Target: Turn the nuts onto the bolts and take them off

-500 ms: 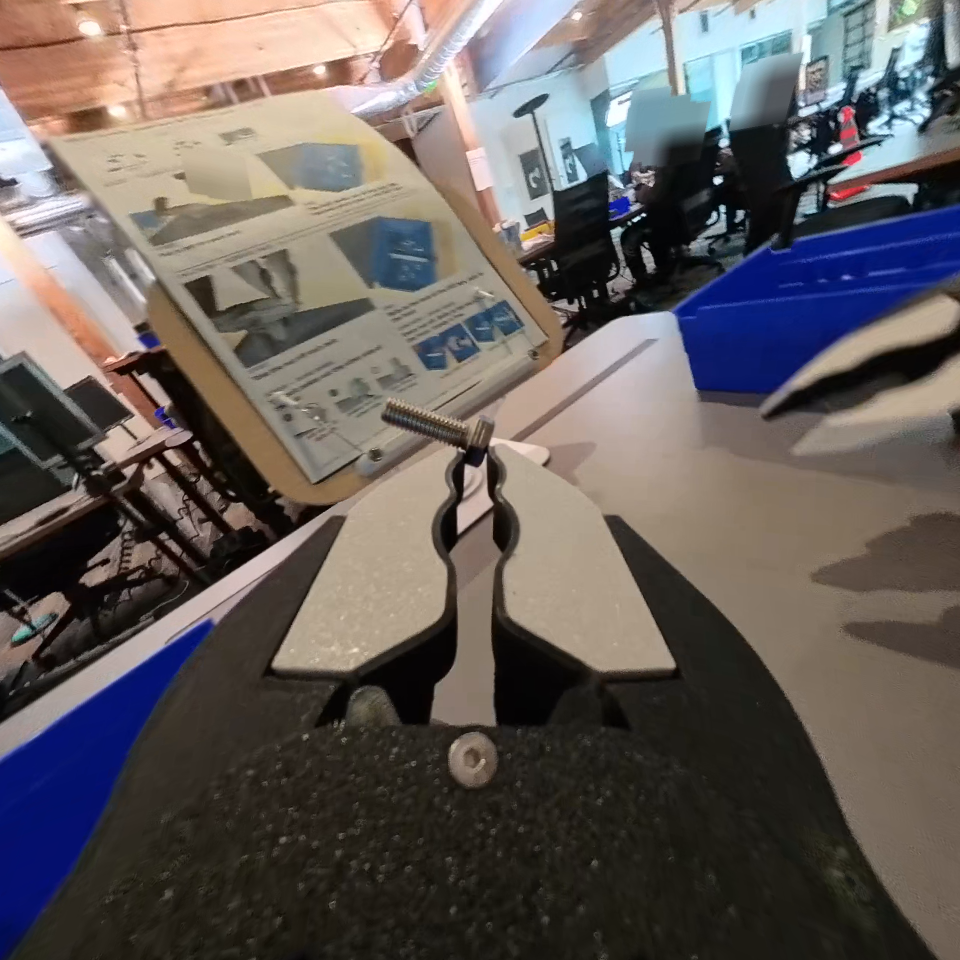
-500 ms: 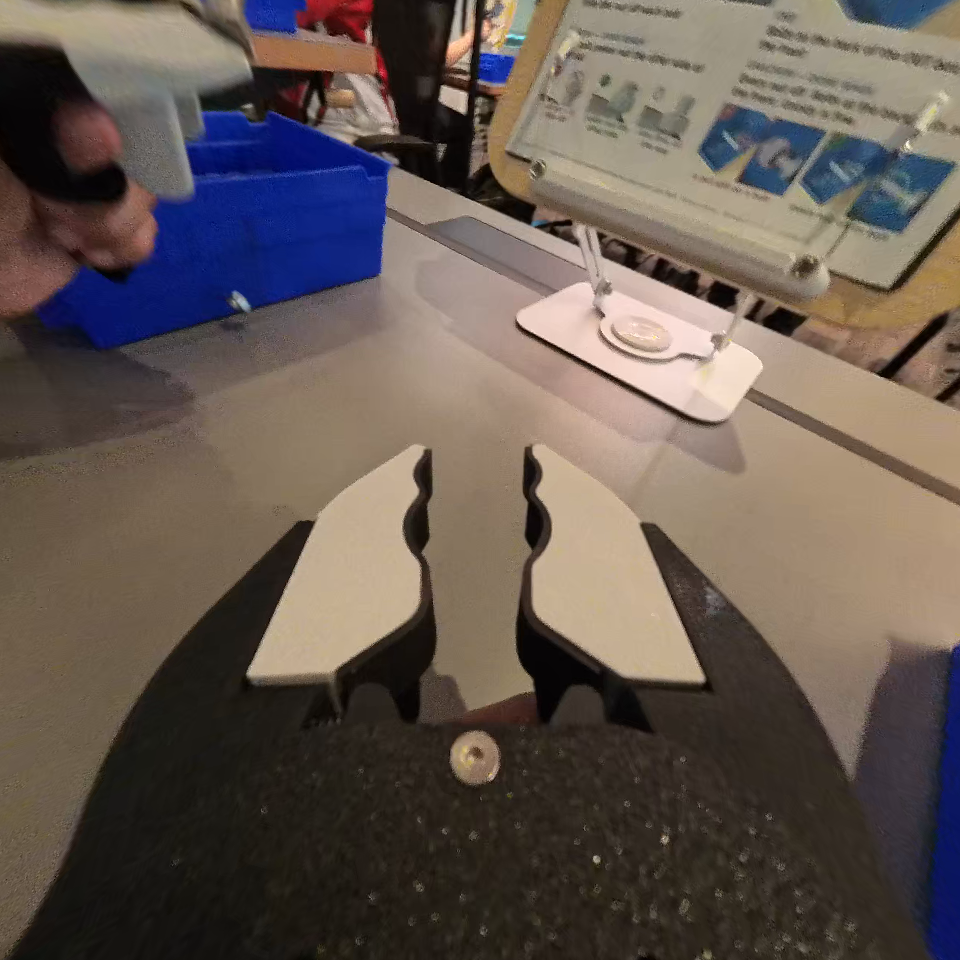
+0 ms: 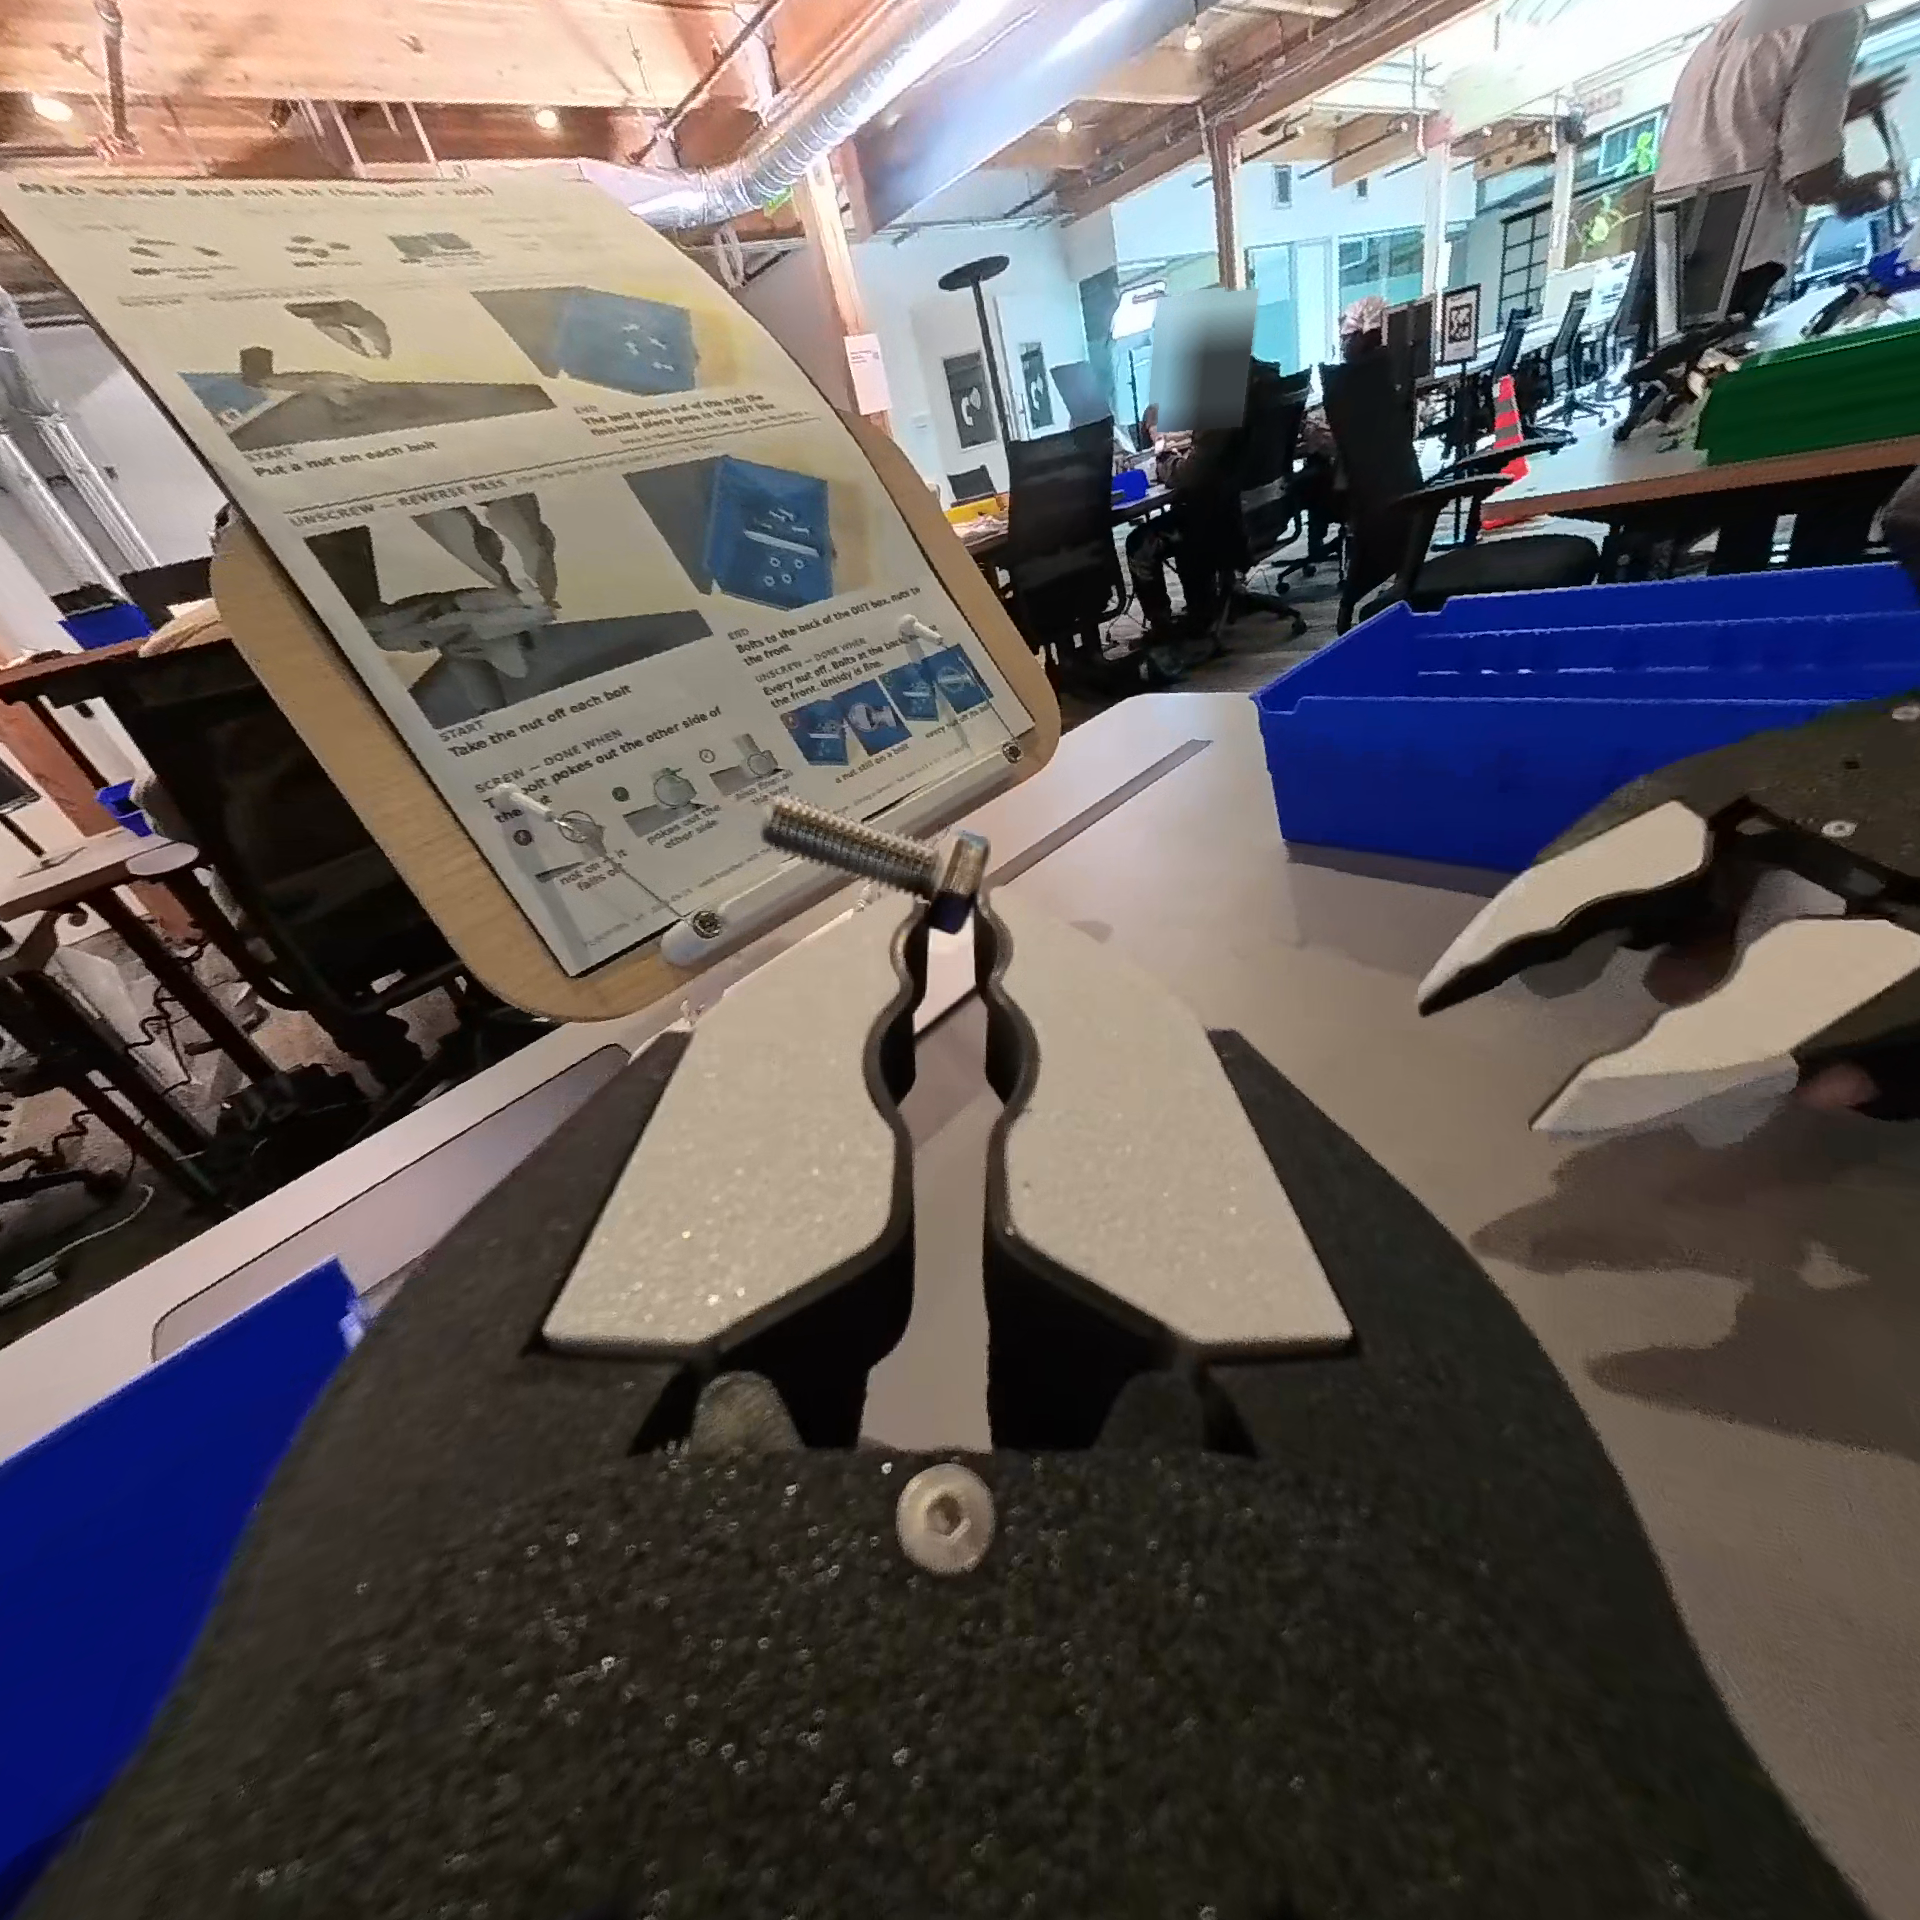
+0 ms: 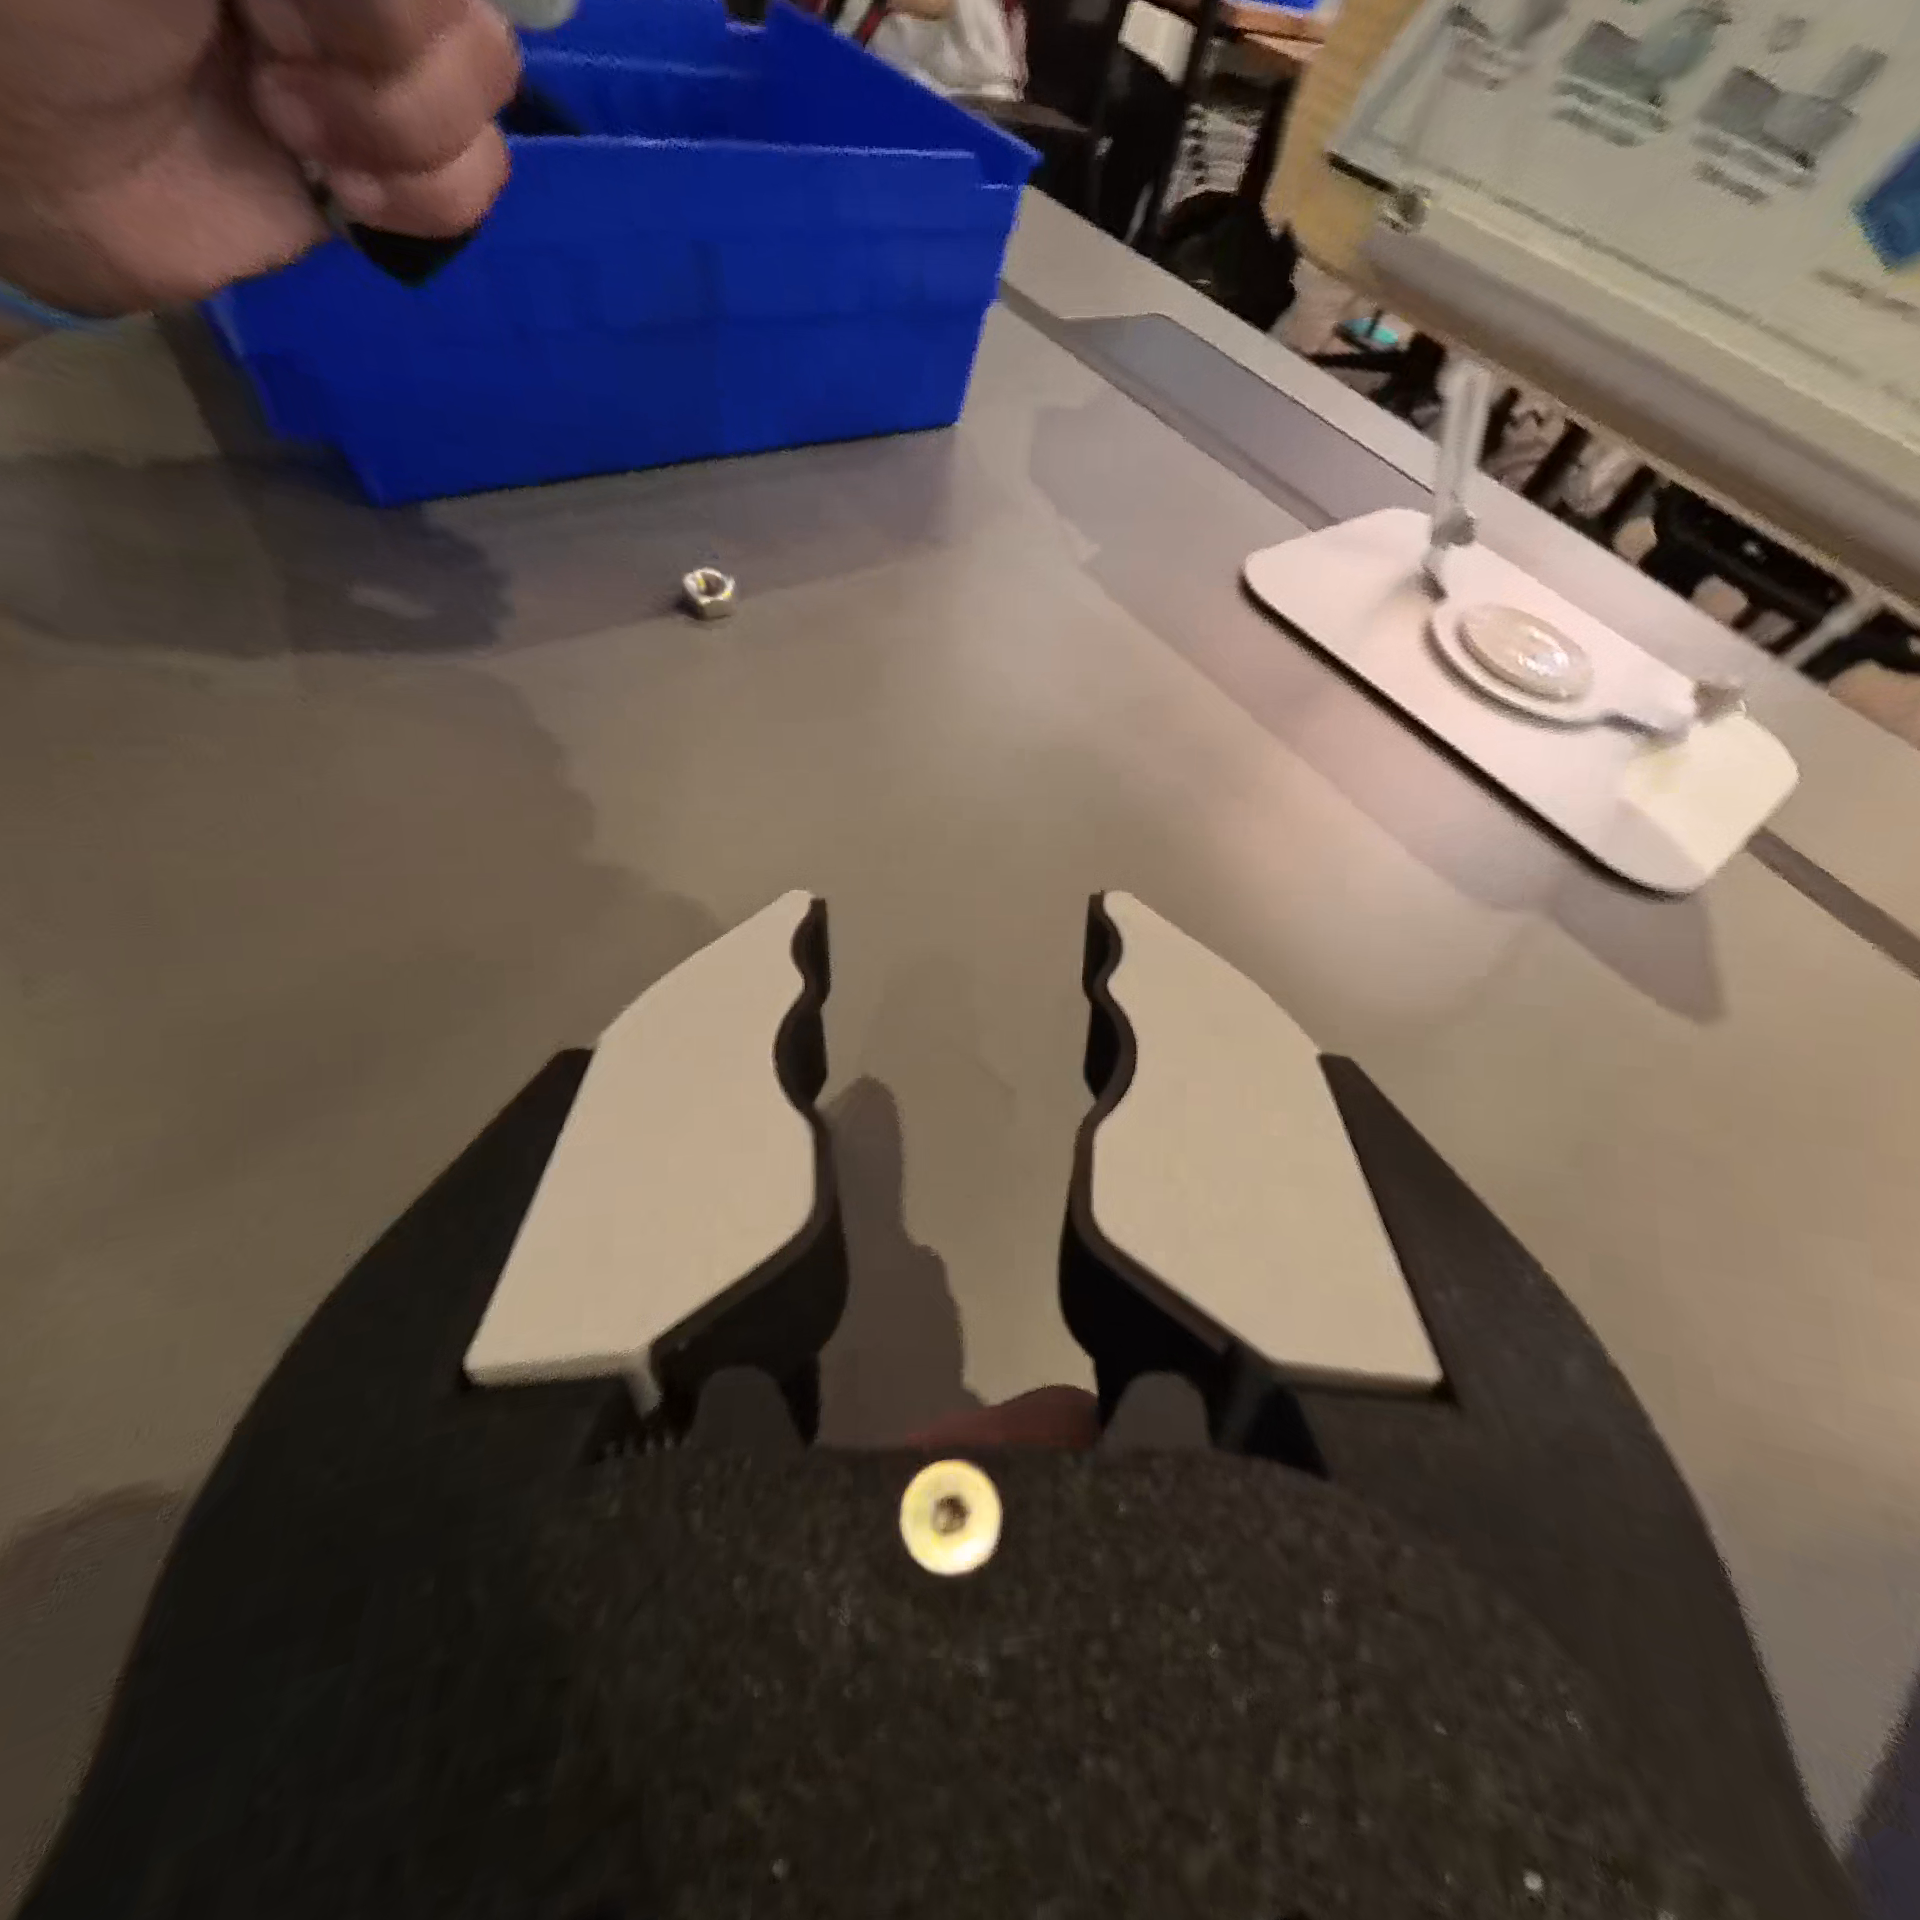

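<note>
Bolt of threaded silver steel (image 3: 878,854) is pinched by its head at the tips of the left tongs (image 3: 951,920), its long axis pointing up and to the left toward the printed instruction board (image 3: 540,582), whose writing I leave unread. Beyond the right tongs (image 4: 956,925), which stand well open and empty, a small silver hex nut (image 4: 710,593) lies flat on the grey bench (image 4: 935,748), ahead and slightly left, just before the blue plastic bin (image 4: 665,343). I judge the right tongs the ones to fetch it.

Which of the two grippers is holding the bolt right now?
The left gripper, pinching the bolt by its head; the right gripper is open and empty.
</note>
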A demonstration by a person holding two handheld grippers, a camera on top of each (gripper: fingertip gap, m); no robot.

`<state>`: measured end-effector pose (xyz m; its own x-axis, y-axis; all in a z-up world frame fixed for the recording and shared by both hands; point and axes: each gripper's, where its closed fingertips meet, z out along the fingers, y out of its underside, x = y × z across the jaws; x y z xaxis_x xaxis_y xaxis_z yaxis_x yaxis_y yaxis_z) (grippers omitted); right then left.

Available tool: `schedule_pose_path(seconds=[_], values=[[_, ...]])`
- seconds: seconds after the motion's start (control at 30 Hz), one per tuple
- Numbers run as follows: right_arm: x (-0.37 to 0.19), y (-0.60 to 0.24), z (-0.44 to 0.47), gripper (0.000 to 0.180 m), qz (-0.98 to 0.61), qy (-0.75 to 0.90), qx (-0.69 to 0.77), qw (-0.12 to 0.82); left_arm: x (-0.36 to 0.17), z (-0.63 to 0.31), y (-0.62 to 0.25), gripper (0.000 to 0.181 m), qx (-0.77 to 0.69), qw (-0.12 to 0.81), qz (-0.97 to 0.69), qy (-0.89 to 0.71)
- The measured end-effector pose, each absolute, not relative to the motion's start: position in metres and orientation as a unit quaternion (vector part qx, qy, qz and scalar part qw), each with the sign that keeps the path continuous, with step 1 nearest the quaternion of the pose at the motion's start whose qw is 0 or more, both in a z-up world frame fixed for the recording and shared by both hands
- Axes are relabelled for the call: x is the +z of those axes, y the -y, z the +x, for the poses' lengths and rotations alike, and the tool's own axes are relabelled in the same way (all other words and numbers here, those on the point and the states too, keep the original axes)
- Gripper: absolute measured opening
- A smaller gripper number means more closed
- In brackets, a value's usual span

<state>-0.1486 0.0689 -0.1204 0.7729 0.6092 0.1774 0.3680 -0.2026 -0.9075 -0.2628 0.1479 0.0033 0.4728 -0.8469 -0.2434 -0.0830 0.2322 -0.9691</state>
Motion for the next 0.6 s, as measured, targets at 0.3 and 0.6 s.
schedule_pose_path(seconds=[0.3, 0.6], values=[[-0.114, -0.097, -0.229, 0.037, -0.720, 0.515, 0.151, 0.440, 0.009, -0.265, -0.146, 0.008, -0.307, 0.660, -0.545, -0.415], [-0.162, -0.133, -0.297, 0.040, -0.686, 0.627, 0.203, 0.308, 0.017, -0.278, -0.156, 0.008, -0.356, 0.656, -0.550, -0.376]])
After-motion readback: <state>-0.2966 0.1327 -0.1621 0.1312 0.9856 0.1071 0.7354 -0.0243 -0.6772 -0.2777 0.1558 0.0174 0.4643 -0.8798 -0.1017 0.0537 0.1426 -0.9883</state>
